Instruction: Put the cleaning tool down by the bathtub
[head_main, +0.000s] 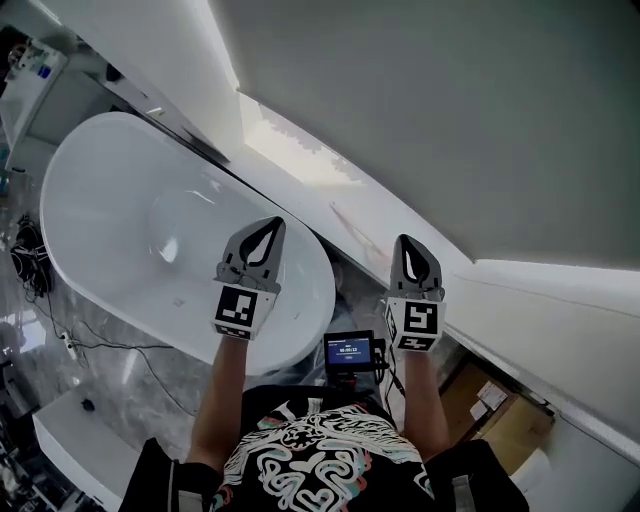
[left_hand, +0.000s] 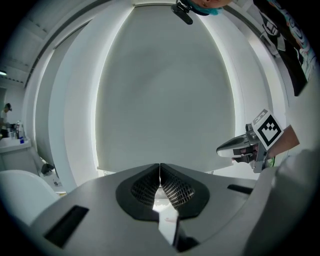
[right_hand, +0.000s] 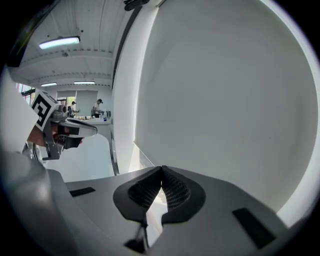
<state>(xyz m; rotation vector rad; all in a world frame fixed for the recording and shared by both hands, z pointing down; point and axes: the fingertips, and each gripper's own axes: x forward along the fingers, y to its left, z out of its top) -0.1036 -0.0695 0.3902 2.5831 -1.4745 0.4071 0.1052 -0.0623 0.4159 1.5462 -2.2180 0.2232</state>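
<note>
While both pairs of jaws are pressed together at the tips with nothing between them, the left gripper hovers over the tub's right end; the right gripper hangs farther right, before a grey wall.

Both my bare arms are stretched out side by side. My grey two-jaw left gripper is over the white oval bathtub; the matching right gripper is just off its end. Both pinched closed, empty.
</note>
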